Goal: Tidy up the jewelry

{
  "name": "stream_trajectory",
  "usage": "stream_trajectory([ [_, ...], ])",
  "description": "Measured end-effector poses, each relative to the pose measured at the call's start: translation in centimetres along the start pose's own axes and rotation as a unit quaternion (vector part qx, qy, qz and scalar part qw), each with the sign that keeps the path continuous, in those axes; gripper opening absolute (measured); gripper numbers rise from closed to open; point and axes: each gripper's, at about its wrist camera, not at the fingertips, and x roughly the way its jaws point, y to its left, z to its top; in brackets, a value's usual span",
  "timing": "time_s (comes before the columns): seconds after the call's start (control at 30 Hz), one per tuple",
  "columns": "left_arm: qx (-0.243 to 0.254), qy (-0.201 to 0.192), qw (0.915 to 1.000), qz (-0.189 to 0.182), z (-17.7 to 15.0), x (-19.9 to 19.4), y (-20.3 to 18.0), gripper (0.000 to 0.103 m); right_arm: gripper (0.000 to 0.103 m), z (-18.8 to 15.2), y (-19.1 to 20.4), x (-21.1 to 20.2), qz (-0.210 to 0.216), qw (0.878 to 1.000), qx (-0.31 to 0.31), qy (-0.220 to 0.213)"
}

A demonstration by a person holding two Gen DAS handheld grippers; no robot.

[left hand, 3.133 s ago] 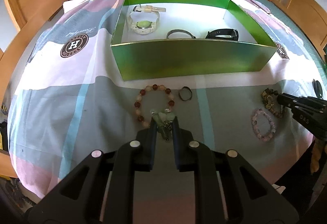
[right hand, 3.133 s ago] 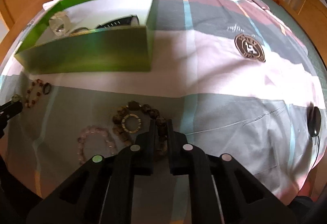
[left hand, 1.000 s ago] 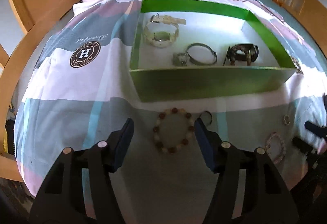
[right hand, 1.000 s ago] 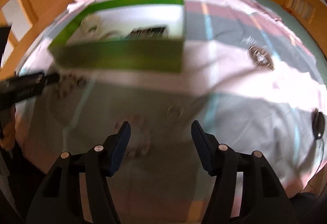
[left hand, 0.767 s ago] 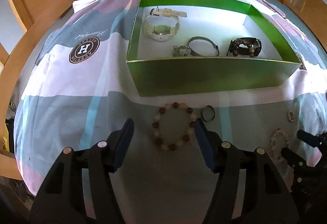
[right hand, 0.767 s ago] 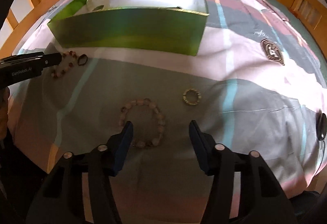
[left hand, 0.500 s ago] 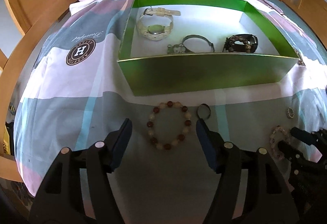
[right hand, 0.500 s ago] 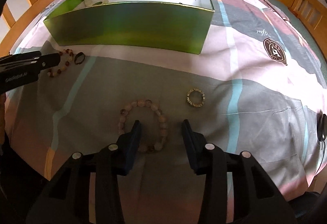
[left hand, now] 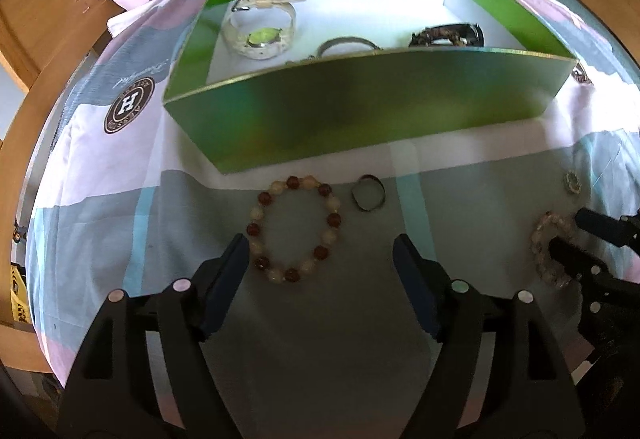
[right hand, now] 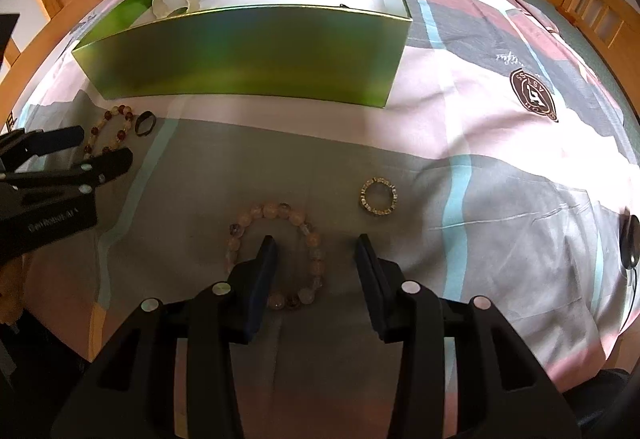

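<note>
Partly hidden jewelry and cut-off edges

Ahead of the left jaws, the green box's near wall hides the lower parts of the thin bangle and dark bracelet. Right of them, the right gripper covers part of the pale bead bracelet. In the right wrist view, the left finger overlaps that bracelet's ring.

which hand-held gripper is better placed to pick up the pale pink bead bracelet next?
Right. The right hand-held gripper is open, one finger inside the pale pink bead bracelet and one outside its right side. The left hand-held gripper is open around the red-and-cream bracelet, further left on the bedspread.
</note>
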Motion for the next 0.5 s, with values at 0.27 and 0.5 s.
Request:
stream_trajectory([
  [0.27, 0.002, 0.007, 1.0000, -0.005, -0.1, 0.5, -0.1, 0.070, 0.041, -0.4, 0.0, -0.1, -0.003, 1.000, -0.005, -0.006],
  [0.5, 0.014, 0.001, 0.9997, -0.023, -0.2, 0.0, -0.7, 0.033, 0.010, -0.7, 1.2, -0.5, 0.017, 1.000, -0.012, -0.007],
])
